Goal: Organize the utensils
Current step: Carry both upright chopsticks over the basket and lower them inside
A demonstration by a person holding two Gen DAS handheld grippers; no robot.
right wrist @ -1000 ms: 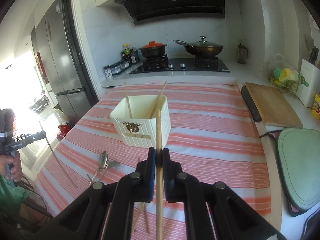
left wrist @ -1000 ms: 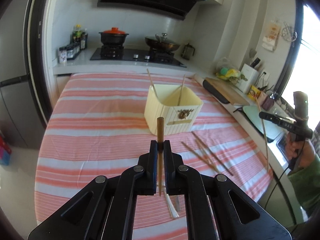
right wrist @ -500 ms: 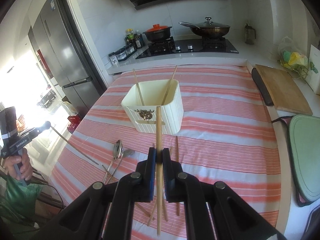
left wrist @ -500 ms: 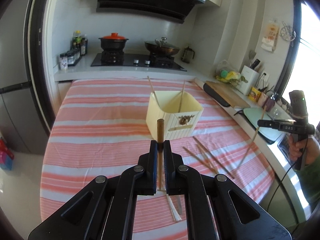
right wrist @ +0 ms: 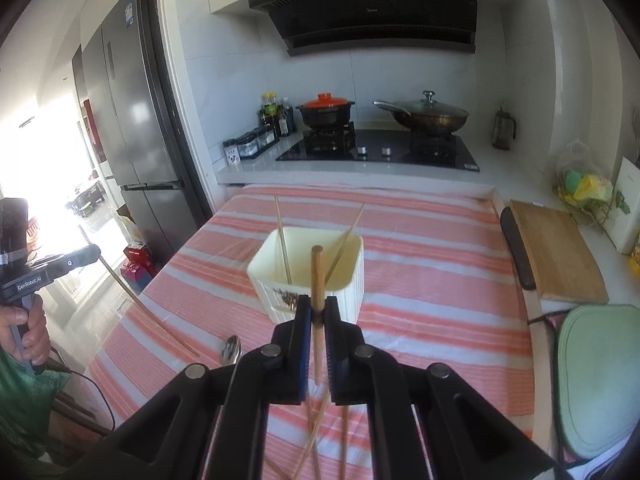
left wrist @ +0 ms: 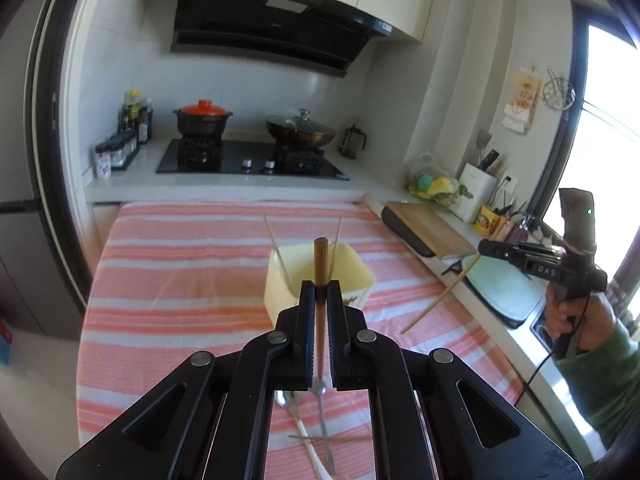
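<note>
A cream ribbed plastic utensil box (right wrist: 316,276) holds two leaning wooden chopsticks (right wrist: 282,240). Left gripper (left wrist: 320,292) and right gripper (right wrist: 318,308) each clench one wooden chopstick (left wrist: 321,268).

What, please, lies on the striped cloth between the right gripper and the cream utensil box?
In the right wrist view, only bare striped cloth separates the right gripper from the cream utensil box.

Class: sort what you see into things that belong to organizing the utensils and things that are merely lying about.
Belongs to the job:
cream holder
chopstick in left gripper
chopstick in right gripper
loose chopsticks
spoon

Merely about:
cutting board
red-lidded pot
wok
</note>
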